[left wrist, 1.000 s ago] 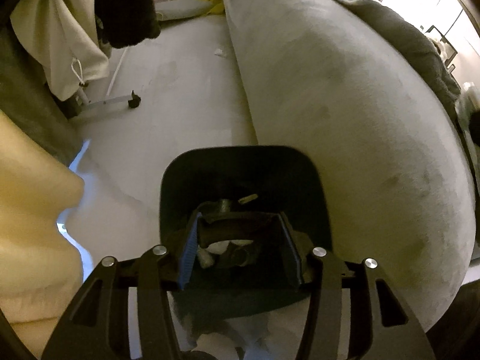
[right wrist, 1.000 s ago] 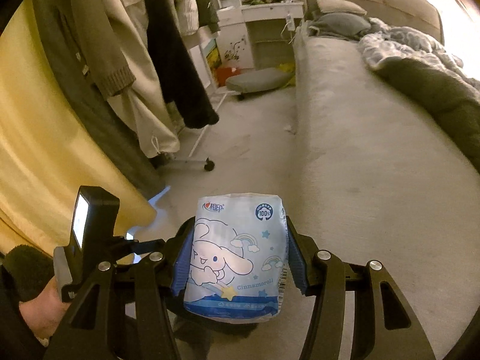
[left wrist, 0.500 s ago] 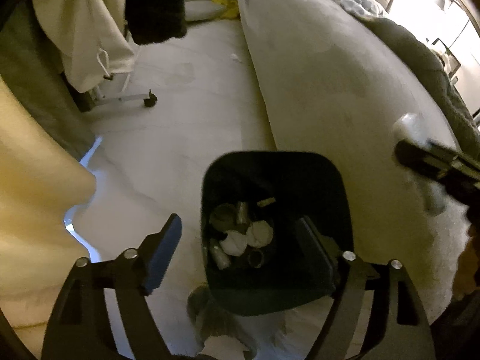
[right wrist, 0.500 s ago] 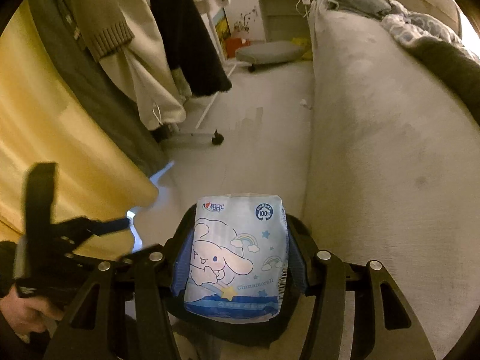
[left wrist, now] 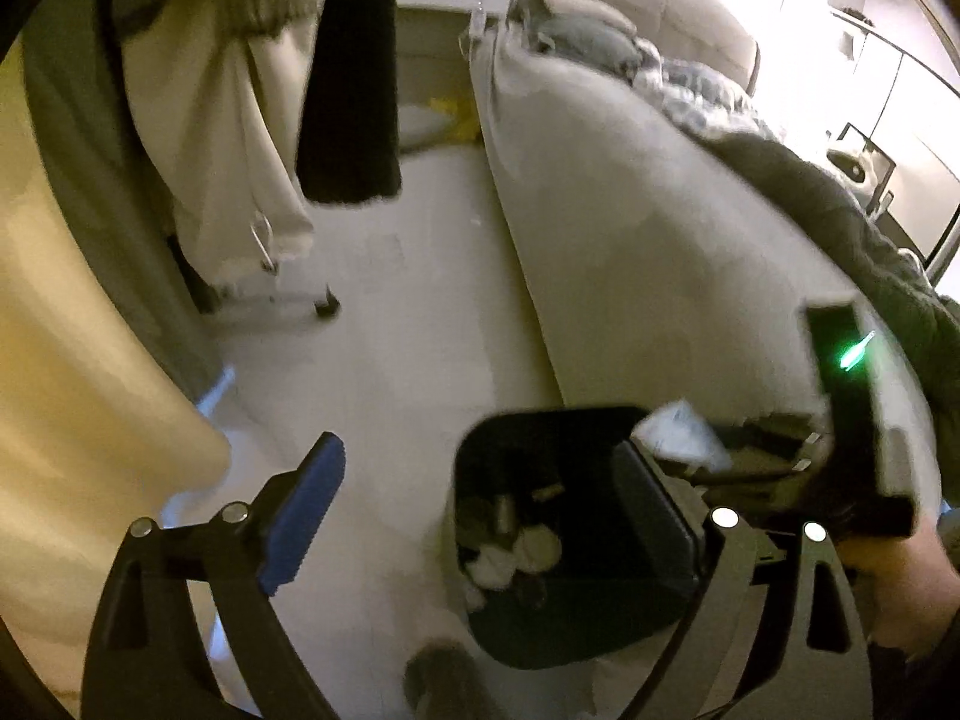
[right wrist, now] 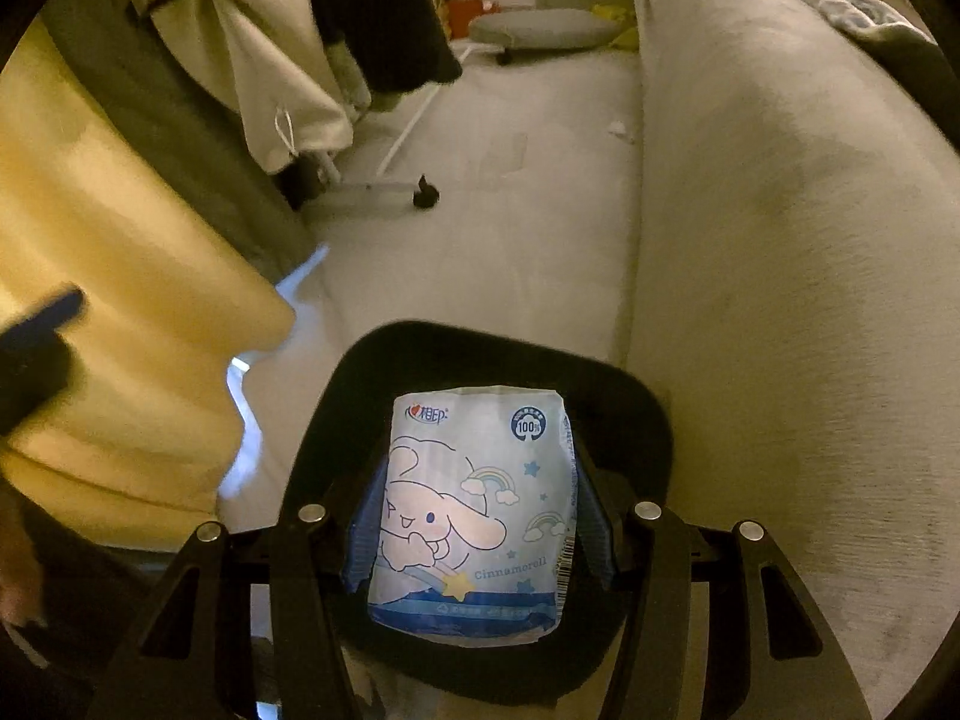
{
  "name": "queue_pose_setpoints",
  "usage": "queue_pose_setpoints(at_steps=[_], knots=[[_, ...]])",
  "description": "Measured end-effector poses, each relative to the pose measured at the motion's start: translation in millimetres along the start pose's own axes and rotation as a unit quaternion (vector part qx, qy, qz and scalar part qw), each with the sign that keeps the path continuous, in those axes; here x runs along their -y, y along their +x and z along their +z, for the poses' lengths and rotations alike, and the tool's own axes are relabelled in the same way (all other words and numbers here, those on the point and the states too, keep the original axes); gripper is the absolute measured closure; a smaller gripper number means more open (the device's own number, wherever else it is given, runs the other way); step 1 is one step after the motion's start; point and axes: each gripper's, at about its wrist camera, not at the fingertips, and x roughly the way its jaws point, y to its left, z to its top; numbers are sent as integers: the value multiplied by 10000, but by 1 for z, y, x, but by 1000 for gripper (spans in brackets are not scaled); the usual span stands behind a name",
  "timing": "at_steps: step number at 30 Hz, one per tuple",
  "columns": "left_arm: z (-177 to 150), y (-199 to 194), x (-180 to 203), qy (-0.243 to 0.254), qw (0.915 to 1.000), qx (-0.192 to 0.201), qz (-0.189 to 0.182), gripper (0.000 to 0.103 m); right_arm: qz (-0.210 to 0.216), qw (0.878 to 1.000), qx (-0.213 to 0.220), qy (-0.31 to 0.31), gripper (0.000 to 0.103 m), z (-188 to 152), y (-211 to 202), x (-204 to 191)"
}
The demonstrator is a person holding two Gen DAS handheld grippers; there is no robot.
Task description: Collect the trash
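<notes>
Tissue pack (right wrist: 471, 516) is clamped by its two side edges in the right gripper (right wrist: 477, 519), jaws part-way closed on it, directly over the mouth of the black bin (right wrist: 636, 402) standing on the floor against the sofa (right wrist: 780, 240); long axis runs along the fingers, logo end pointing away from the camera and down toward the bin. Risk: released off-centre, the pack could catch the near rim and tip onto the floor. Left gripper (left wrist: 480, 510) is empty, jaws opening wide beside the bin, and could knock it.
</notes>
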Motion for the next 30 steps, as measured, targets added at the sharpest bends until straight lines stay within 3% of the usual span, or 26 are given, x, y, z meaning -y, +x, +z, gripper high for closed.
queue_pose_setpoints(at_steps=[3,6,7,16,21,24,30], knots=[[9,-18,0,-70,9993,367,-4,7,-30,9999,-152,-47,46,-2,10,-2],[15,-36,2,17,9976,695,74,6,-24,9996,-270,-66,28,-3,16,-5],[17,-41,4,59,9969,772,103,5,-19,9996,-273,-77,27,-3,16,-6],[17,-88,35,471,9891,1386,179,3,-126,9998,-25,-134,13,-11,-8,-9],[13,-115,54,483,9840,1712,112,3,-217,9988,445,-67,4,-20,-45,-4],[10,-129,64,388,9830,1795,67,3,-343,9951,921,-84,3,-24,-78,-3],[9,-150,83,500,9773,2051,170,3,-510,9782,2010,59,3,-42,-163,7]])
